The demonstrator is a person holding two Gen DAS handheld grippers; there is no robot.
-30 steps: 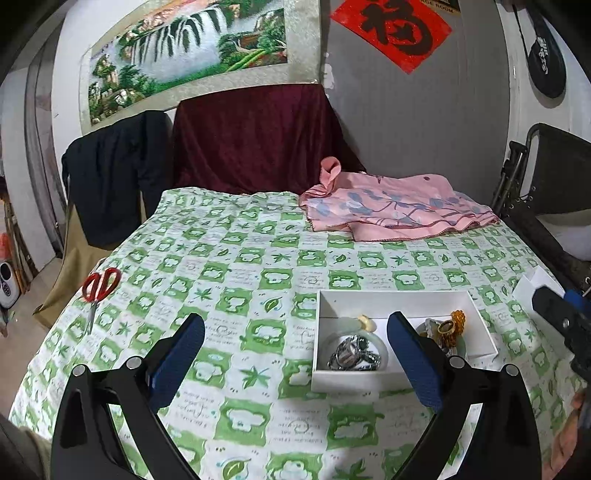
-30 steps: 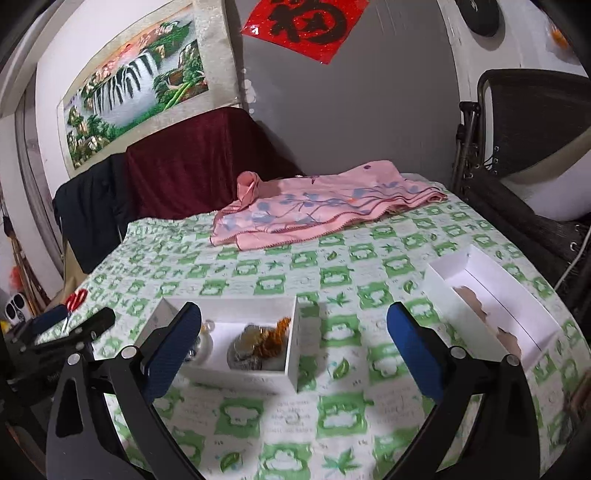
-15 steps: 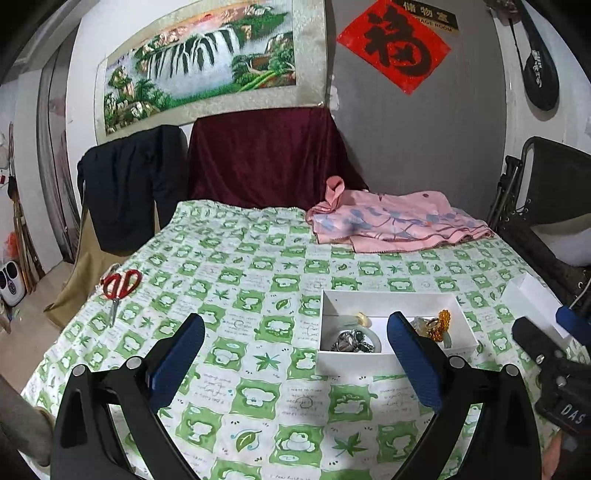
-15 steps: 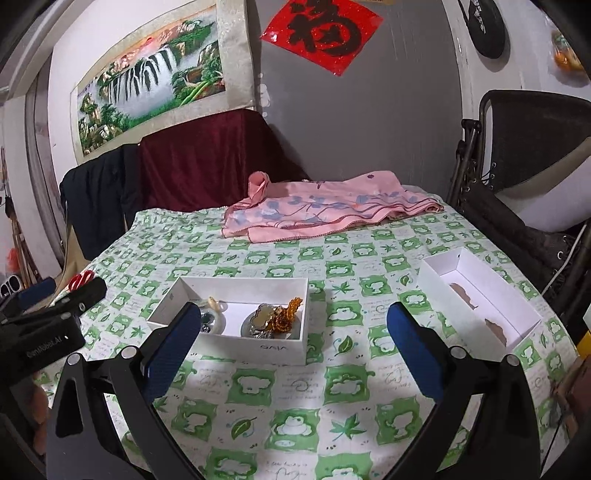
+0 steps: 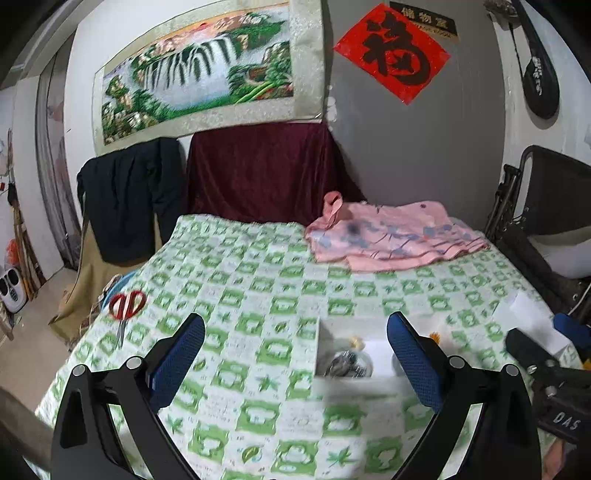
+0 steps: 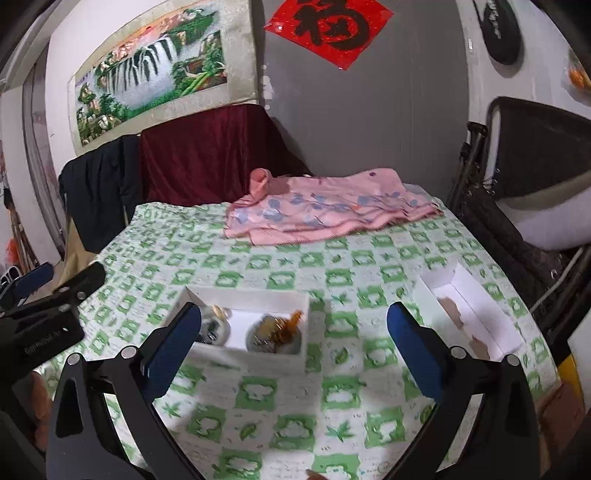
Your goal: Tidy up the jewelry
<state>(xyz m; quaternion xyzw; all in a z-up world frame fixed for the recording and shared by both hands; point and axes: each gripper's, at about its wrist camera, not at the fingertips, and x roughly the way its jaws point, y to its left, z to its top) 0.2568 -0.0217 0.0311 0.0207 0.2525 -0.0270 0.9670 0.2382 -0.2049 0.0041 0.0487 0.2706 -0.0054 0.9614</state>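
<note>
Left hand-held gripper (image 5: 295, 343): released, jaws spread wide, nothing between the blue pads (image 5: 183, 360), hovering above a bench under a green-and-white leaf-print cloth (image 5: 258, 280). Right hand-held gripper (image 6: 293, 334): likewise released and bare, above the same cloth. Jewelry box (image 6: 255, 321): white, open-topped, on the cloth between the spread fingers in the right wrist view; inside, a silvery bundle (image 6: 212, 330) at the left end, an amber bead piece (image 6: 288, 325) on a round dish at the right end, details blurred. Second white box (image 6: 469, 314): to the right, well apart. Red-handled scissors (image 5: 125, 306): near the left edge. Pink floral garment (image 5: 395, 236): at the far side. On the wall: waterfall landscape scroll (image 5: 207, 70), red diamond paper (image 5: 391, 55) bearing a black Chinese character, small dark plaque (image 5: 424, 22) above it with writing too small to read. "DAS" legible on the other device's body at the left view's right edge
</note>
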